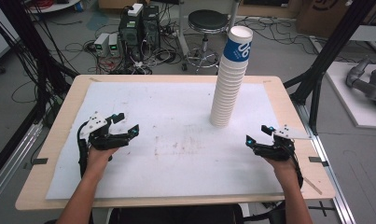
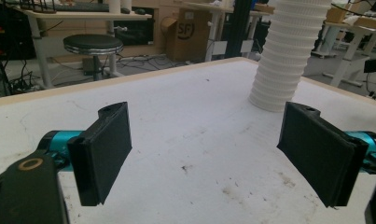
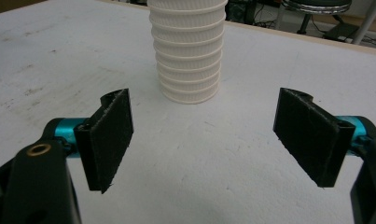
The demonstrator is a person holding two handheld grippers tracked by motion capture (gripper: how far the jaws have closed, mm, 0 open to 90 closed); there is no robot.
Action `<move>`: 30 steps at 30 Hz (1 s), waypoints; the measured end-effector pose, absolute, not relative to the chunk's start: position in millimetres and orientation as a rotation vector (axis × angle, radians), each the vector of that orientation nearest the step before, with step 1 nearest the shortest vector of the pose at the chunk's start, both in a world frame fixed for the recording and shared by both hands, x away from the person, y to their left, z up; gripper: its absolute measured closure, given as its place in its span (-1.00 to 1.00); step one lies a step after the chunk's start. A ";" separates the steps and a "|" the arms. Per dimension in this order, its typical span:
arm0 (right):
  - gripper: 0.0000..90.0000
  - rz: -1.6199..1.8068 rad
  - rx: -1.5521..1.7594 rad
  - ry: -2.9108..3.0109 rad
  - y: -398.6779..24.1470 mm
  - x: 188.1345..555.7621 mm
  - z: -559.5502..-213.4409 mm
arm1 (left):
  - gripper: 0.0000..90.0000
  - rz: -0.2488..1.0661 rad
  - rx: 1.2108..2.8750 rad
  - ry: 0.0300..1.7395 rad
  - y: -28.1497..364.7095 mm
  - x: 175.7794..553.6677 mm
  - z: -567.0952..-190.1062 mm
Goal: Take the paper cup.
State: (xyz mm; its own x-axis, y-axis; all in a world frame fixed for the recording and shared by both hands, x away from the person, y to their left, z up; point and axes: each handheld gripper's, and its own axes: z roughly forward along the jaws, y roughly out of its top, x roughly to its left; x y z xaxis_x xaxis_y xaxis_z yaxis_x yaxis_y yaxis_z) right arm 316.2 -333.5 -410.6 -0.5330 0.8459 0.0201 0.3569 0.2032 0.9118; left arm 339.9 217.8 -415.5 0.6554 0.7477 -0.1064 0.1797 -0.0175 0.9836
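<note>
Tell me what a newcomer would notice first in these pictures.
The tall stack of paper cups stands out, leaning slightly on the far right part of the white table, its top cup banded blue. The left tongs and right tongs sit open, low at either side, holding nothing.

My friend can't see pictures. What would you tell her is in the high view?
A tall stack of paper cups, the top one blue and white, stands on a white-covered table. A person's two hands hold the left gripper and the right gripper on either side, jaws open, not touching the cups.
</note>
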 end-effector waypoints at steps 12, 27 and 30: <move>-0.55 1.320 1.134 1.962 -335.4 316.1 -406.4 | -0.63 0.532 1.562 0.800 213.1 341.5 -416.2; -0.55 1.411 1.050 2.026 -323.5 344.5 -348.7 | -0.63 0.516 1.582 0.807 209.1 339.5 -416.1; -0.55 1.441 1.017 2.030 -319.2 355.5 -329.5 | -0.63 0.510 1.585 0.806 208.2 339.9 -416.5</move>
